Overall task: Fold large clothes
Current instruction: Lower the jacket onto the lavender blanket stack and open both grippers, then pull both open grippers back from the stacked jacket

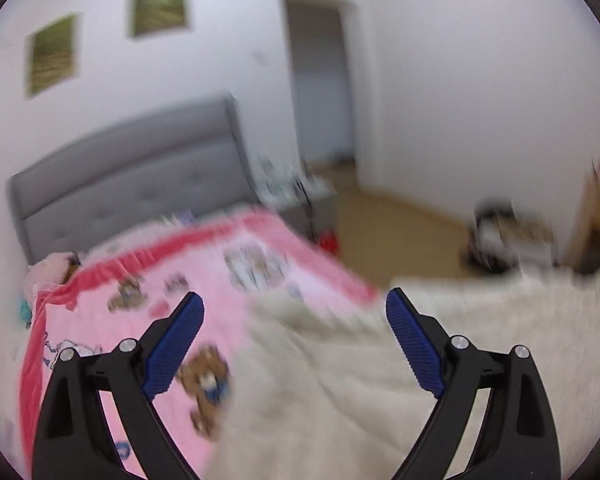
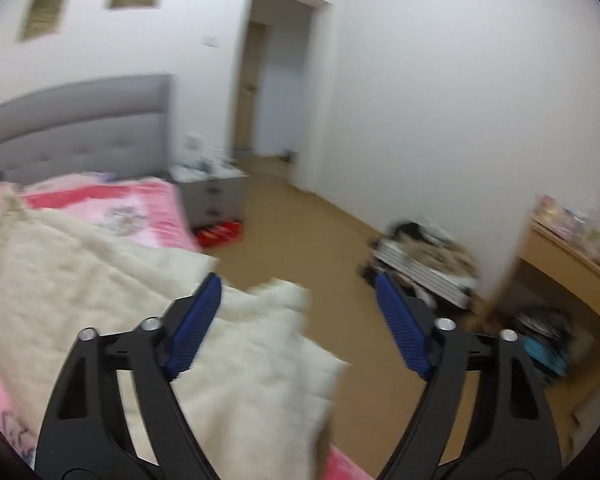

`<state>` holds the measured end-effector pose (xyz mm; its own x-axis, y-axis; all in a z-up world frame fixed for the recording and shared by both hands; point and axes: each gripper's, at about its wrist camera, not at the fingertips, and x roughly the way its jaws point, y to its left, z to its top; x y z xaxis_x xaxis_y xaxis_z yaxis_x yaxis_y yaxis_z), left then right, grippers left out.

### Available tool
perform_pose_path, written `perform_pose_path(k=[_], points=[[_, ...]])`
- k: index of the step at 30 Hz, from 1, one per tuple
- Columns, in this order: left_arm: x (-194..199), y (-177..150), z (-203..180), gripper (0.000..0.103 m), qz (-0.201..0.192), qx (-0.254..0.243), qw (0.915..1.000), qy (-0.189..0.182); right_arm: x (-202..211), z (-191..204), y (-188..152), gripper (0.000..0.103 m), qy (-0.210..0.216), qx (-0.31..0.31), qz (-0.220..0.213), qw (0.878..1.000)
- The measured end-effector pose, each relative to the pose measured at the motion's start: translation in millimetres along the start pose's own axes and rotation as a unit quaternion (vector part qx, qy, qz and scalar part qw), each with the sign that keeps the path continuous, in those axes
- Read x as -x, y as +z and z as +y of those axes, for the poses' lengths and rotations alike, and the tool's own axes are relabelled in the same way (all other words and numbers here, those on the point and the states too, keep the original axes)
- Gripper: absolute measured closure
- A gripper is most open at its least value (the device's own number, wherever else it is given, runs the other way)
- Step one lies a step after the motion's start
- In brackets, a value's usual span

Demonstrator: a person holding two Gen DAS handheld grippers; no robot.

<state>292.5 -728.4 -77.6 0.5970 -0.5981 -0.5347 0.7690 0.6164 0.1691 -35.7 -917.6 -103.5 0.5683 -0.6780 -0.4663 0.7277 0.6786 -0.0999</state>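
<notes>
Holding both tongs spread wide with nothing pinched, you have the left tongs (image 1: 294,300) above the cream fleece garment (image 1: 340,380) where it meets the pink bedsheet (image 1: 220,276), and the right tongs (image 2: 298,282) over a loose corner of that garment (image 2: 260,360) hanging off the bed's edge toward the floor (image 2: 300,220). No blue pad touches the fabric. Farther back you see the grey headboard (image 1: 132,176), a nightstand (image 2: 212,192), an open doorway (image 2: 276,80) and two pictures (image 1: 160,6) on the wall, all blurred.
</notes>
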Motion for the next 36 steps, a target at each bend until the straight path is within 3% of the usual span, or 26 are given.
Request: perform_pose_path(k=[2,7,10,13,16,19,23,28,30,34,36], points=[[-15.3,-11.6,-13.3,0.012,0.034,-0.017,0.9993,-0.002,-26.3,0.1,-7.2,0.060,0.016,-0.009,0.056,0.998],[-63.6,-32.3,0.4,0.012,0.132,0.071,0.9884,-0.025,-73.9,-28.1,-35.2,0.060,0.021,-0.093,0.135,0.986],[-83.3,-36.0,1.2,0.012,0.164,0.068,0.9838,-0.027,-97.5,-39.1,-60.3,0.055,0.047,-0.131,0.169,0.976],[-104.5,-41.9,-8.5,0.011,0.201,0.048,0.9783,-0.017,-118.2,-26.3,-70.7,0.054,0.022,-0.085,0.188,0.978],[-113.0,-41.0,-10.1,0.011,0.214,0.065,0.9747,-0.002,-134.8,-8.6,-77.7,0.053,-0.014,-0.042,0.195,0.980],[-115.7,-38.2,-18.0,0.011,0.227,0.080,0.9704,0.016,-144.3,-3.3,-76.8,0.042,-0.044,-0.025,0.210,0.976],[-102.5,-29.2,-23.7,0.011,0.212,0.077,0.9734,0.041,-132.3,-13.5,-63.9,0.040,-0.040,-0.056,0.210,0.975],[-81.8,-25.3,-24.6,0.012,0.181,0.069,0.9805,0.035,-92.3,-20.1,-46.8,0.038,-0.036,-0.055,0.162,0.985],[-70.4,-23.5,-23.7,0.012,0.162,0.076,0.9836,0.024,-71.4,-20.5,-40.5,0.028,-0.026,-0.064,0.136,0.988],[-37.5,-15.5,-24.4,0.011,0.116,0.093,0.9889,0.004,-34.6,-12.7,-29.7,0.024,-0.026,-0.061,0.105,0.992],[-16.8,-9.8,-28.5,0.005,0.099,0.092,0.9908,-0.008,-17.3,-8.2,-23.9,0.012,-0.015,-0.067,0.097,0.993]])
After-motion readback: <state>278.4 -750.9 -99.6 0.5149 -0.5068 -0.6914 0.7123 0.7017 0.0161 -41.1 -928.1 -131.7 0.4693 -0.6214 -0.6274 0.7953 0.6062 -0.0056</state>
